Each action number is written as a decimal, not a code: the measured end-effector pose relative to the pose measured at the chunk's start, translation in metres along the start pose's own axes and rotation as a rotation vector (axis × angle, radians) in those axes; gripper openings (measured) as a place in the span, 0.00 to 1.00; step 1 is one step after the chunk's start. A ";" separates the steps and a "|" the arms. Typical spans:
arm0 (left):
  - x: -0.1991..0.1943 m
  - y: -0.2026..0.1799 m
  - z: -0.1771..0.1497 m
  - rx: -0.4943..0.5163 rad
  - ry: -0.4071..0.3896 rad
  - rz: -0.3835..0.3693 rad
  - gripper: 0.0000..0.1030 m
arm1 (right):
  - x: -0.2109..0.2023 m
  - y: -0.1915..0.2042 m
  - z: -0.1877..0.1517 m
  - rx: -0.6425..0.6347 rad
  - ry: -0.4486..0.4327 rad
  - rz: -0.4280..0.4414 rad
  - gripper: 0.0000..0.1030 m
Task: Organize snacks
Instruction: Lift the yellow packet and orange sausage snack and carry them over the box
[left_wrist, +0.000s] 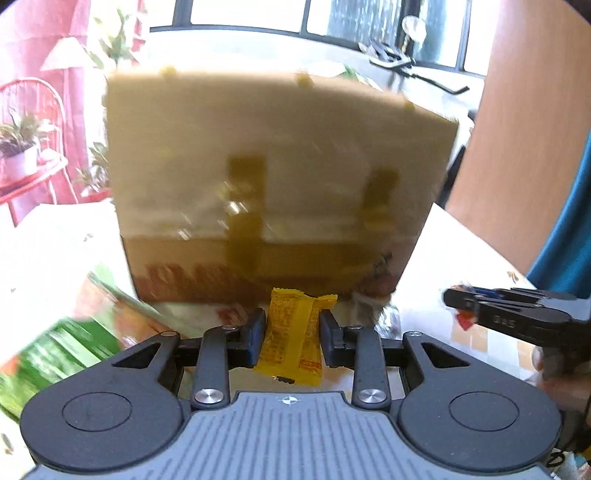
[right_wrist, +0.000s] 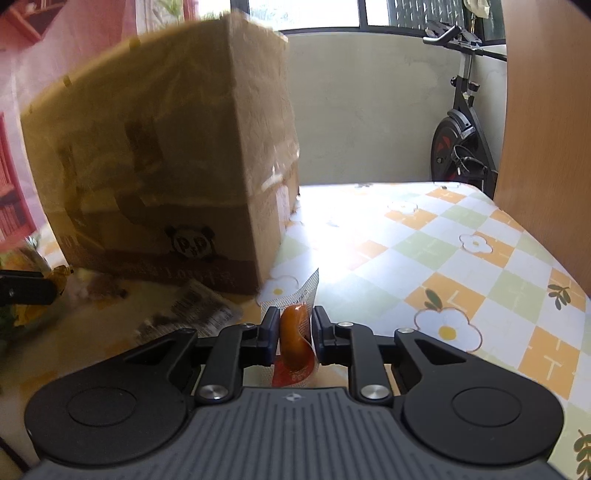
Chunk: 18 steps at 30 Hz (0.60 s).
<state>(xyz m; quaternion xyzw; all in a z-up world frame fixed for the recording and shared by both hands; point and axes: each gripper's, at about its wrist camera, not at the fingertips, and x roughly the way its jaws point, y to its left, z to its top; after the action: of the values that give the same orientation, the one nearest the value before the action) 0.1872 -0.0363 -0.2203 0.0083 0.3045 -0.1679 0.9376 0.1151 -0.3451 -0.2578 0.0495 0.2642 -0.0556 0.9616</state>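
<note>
A tall cardboard box (left_wrist: 273, 177) stands on the table in front of both grippers. My left gripper (left_wrist: 292, 334) is shut on a yellow snack bar packet (left_wrist: 290, 336), held upright just short of the box's lower front. In the right wrist view the same box (right_wrist: 159, 162) rises at the left. My right gripper (right_wrist: 294, 330) is shut on a small clear packet holding an orange-brown sausage (right_wrist: 293, 341), near the box's right corner. The right gripper (left_wrist: 517, 314) also shows at the right edge of the left wrist view, closed on a bit of red wrapper.
A green and red snack bag (left_wrist: 74, 343) lies left of the box. A dark printed packet (right_wrist: 199, 310) lies at the box's foot. The checkered flower tablecloth (right_wrist: 461, 258) spreads to the right. An exercise bike (right_wrist: 461, 122) and a wooden panel (right_wrist: 546, 147) stand beyond the table.
</note>
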 end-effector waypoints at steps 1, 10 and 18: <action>-0.006 0.005 0.006 -0.003 -0.012 0.005 0.32 | -0.005 0.001 0.004 0.014 -0.014 0.013 0.20; -0.066 0.029 0.072 0.026 -0.213 0.022 0.32 | -0.070 0.036 0.067 -0.013 -0.253 0.125 0.20; -0.076 0.036 0.126 0.029 -0.291 0.042 0.32 | -0.087 0.076 0.133 -0.081 -0.374 0.251 0.20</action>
<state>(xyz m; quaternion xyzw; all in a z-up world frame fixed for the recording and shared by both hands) 0.2128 0.0065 -0.0776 0.0037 0.1627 -0.1521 0.9749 0.1173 -0.2799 -0.0944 0.0323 0.0749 0.0671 0.9944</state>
